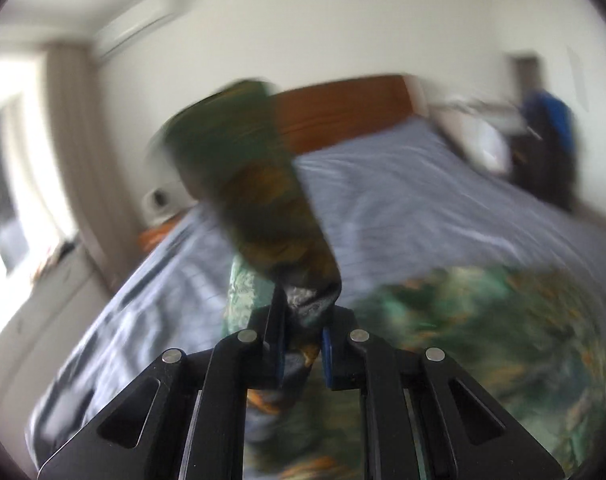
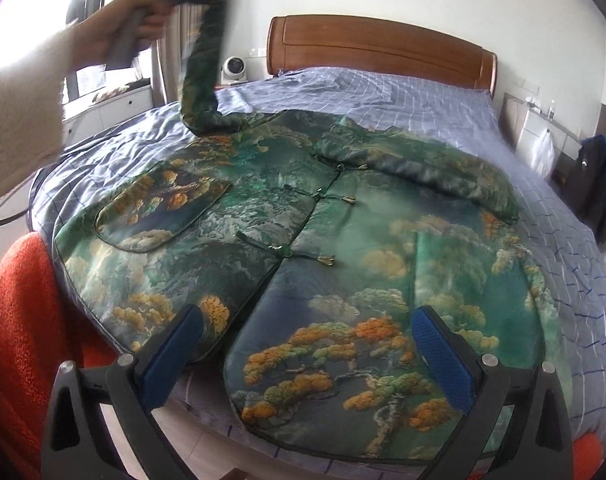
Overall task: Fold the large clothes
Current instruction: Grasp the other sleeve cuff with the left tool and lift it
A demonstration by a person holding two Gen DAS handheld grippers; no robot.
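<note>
While left fingers [image 1: 303, 340] lift the clamped sleeve [image 2: 201, 80], right fingers [image 2: 307, 360] hover spread.

place: home bedroom | I see: wide bed under blue-grey checked sheet [image 2: 403, 92] | curved brown wooden headboard [image 2: 375, 48] | beige window curtain [image 1: 79, 128] | white wall air conditioner [image 1: 135, 28]

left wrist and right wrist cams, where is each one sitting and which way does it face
Left wrist: rides the left gripper, raised, facing the headboard; fingers clamp the jacket sleeve.
Right wrist: rides the right gripper at the bed's foot, open above the jacket; the person's left hand shows, lifting that sleeve.
Shared: jacket, sleeve, headboard, checked bedsheet.
</note>
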